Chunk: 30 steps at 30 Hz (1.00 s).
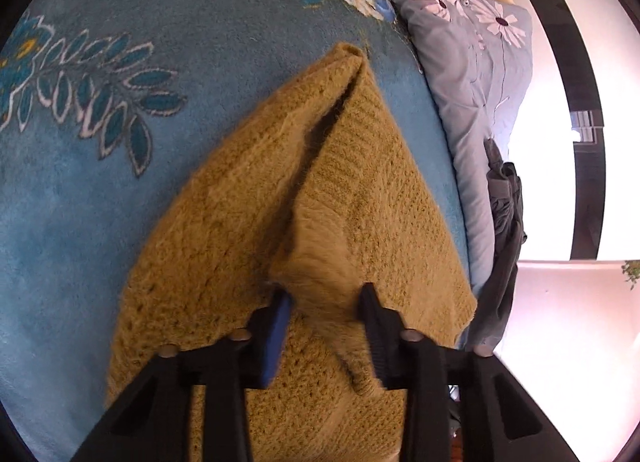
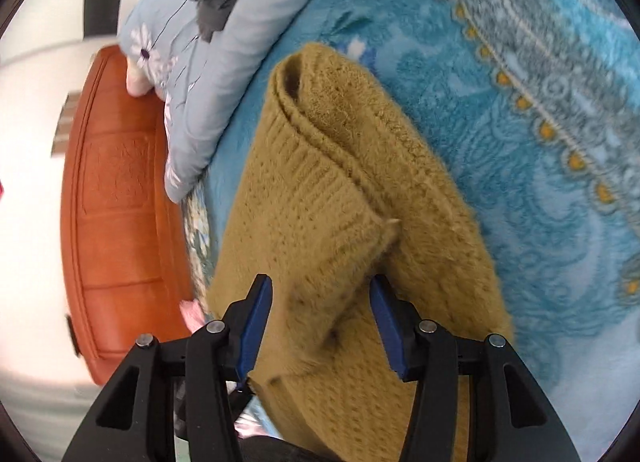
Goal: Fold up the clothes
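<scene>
A mustard-yellow knit sweater (image 1: pixel 280 230) lies partly folded on a blue floral plush blanket (image 1: pixel 100 182) that covers the bed. The left gripper (image 1: pixel 326 296) has its fingers (image 1: pixel 280 318) set apart, with a raised fuzzy fold of the knit between them; whether they pinch it I cannot tell. The right gripper (image 2: pixel 320 294) likewise straddles a ribbed flap of the sweater (image 2: pixel 340 202), fingers (image 2: pixel 256 310) apart, grip unclear. A pale blue pillow with daisy embroidery (image 1: pixel 472 74) borders the blanket, a grey garment (image 1: pixel 506 214) lying on it, and an orange-brown padded headboard (image 2: pixel 116 202) stands beyond
</scene>
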Each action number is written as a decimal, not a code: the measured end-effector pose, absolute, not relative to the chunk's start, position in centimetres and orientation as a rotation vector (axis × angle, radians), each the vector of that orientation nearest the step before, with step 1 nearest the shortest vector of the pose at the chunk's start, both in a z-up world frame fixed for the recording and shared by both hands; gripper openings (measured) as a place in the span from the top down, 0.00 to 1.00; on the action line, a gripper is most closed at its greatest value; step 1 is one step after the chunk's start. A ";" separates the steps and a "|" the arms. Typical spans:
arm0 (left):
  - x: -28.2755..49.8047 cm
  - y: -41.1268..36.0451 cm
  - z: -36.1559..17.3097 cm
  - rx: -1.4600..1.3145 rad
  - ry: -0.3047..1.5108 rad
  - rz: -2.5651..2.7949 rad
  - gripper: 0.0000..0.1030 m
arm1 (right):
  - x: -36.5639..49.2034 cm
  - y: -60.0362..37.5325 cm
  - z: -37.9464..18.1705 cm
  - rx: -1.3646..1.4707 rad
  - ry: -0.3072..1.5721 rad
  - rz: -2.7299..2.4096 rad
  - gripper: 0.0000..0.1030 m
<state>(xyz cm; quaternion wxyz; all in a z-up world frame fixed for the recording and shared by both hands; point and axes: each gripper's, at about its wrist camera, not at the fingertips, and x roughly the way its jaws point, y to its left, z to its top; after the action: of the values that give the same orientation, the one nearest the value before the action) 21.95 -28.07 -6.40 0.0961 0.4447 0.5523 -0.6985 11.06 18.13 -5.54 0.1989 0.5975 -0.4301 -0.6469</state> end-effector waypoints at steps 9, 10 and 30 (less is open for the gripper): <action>22.6 -27.4 -3.4 1.307 1.542 -2.159 0.85 | 12.3 17.9 -2.8 1.627 -1.093 -1.816 0.86; 23.0 -27.4 -2.8 1.301 1.529 -2.180 0.86 | 12.5 17.9 -2.5 1.622 -1.081 -1.817 0.86; 32.2 -27.9 -5.0 1.281 1.530 -2.108 0.95 | 16.3 19.5 -4.5 1.717 -1.024 -1.752 0.87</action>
<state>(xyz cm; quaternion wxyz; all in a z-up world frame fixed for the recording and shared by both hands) 32.24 -27.87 -4.98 0.1192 0.4382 0.5234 -0.7210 16.35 19.49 -4.51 0.2394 0.6272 -0.3739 -0.6399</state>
